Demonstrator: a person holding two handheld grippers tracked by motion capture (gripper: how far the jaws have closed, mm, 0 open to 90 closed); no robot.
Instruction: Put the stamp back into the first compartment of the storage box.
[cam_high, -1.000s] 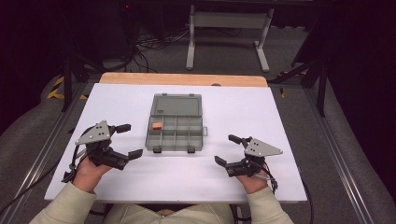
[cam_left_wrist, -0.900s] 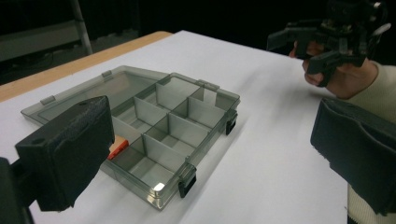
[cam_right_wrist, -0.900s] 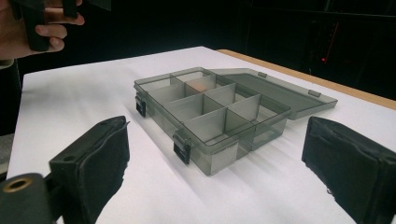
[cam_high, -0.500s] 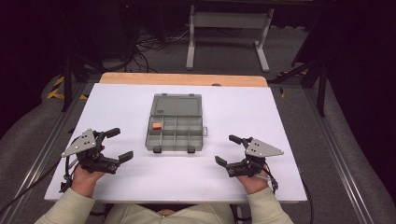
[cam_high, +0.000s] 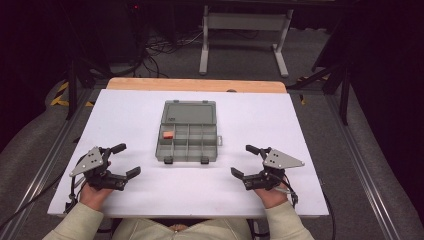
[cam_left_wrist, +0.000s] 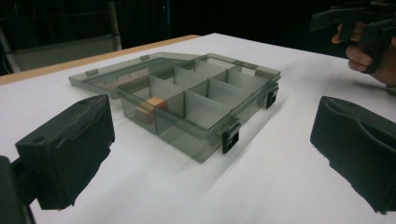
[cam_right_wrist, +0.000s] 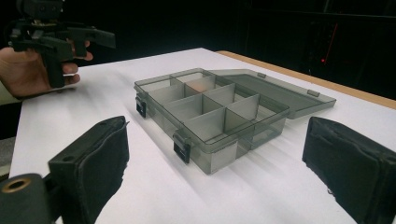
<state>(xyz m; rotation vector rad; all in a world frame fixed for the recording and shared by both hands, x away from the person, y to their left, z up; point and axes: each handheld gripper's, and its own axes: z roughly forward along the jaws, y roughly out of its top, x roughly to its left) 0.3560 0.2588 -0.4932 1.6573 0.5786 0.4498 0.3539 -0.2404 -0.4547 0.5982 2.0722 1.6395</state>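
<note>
A grey see-through compartment box (cam_high: 188, 139) lies in the middle of the white table with its lid folded flat at the back. One small orange block (cam_high: 168, 134) sits in its near-left compartment, also seen as the orange block (cam_left_wrist: 150, 108) in the left gripper view. My left gripper (cam_high: 123, 160) rests low on the table at the front left, open and empty. My right gripper (cam_high: 243, 160) rests at the front right, open and empty. In each gripper view the box (cam_right_wrist: 212, 114) stands ahead between wide-spread jaws.
The white table top (cam_high: 280, 120) has a wooden edge (cam_high: 195, 85) at the back. Metal rails run along both sides on the floor, and a grey stand (cam_high: 240, 30) and cables lie beyond the table.
My left gripper has drawn back toward the front-left corner of the table and settled lower. The right gripper has stayed put.
</note>
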